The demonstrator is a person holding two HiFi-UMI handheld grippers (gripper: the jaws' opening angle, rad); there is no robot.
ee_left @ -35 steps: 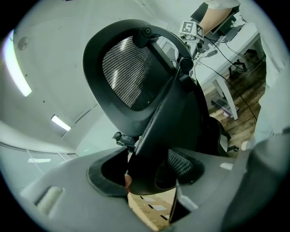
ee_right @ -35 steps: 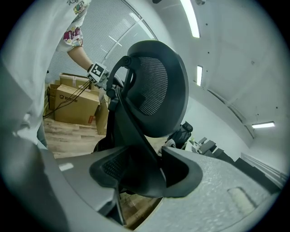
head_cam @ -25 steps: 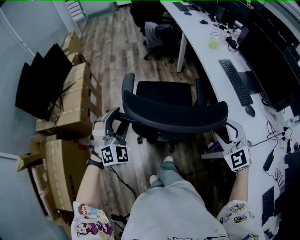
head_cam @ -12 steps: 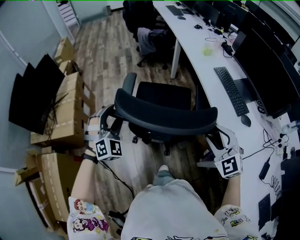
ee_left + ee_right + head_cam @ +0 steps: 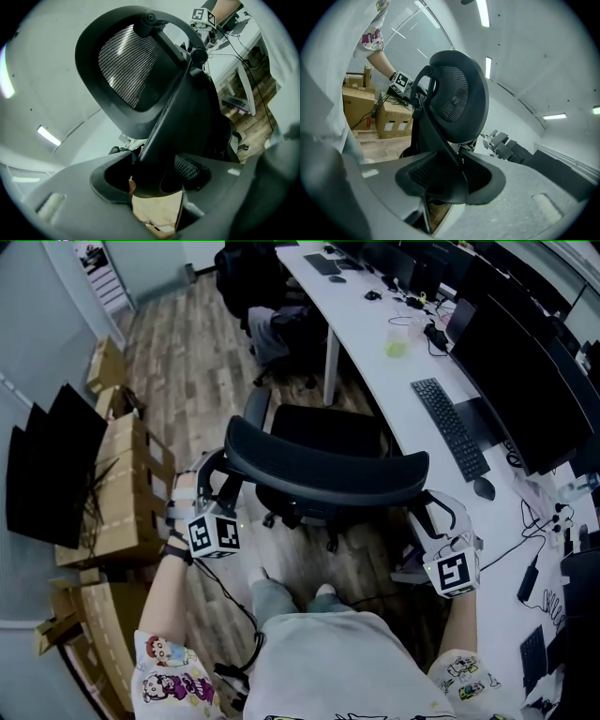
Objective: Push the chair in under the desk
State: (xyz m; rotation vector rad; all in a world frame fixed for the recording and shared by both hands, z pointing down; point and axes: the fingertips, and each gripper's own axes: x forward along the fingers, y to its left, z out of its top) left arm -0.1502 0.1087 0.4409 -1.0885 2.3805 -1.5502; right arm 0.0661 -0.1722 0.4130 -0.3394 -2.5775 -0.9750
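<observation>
A black office chair [image 5: 328, 432] stands beside the white desk [image 5: 367, 343], with its seat at the desk's edge. Its curved mesh backrest [image 5: 323, 467] faces me. My left gripper [image 5: 211, 491] is shut on the backrest's left end. In the left gripper view the backrest's edge [image 5: 161, 117] fills the gap of that gripper [image 5: 152, 180]. My right gripper [image 5: 433, 514] holds the right end. Its jaws have just been closing, and the backrest's rim [image 5: 440, 136] sits pressed between them in the right gripper [image 5: 450, 180] view.
Cardboard boxes [image 5: 127, 486] and black screens [image 5: 52, 470] line the left wall. The desk carries a keyboard [image 5: 450, 427], monitors [image 5: 520, 381] and a green cup [image 5: 397, 341]. Another chair [image 5: 272, 320] draped with clothes stands farther along. My feet [image 5: 323, 592] are just behind the chair.
The chair has rolled forward alongside the desk with both grippers on its backrest. The person has stepped after it, and a second foot now shows.
</observation>
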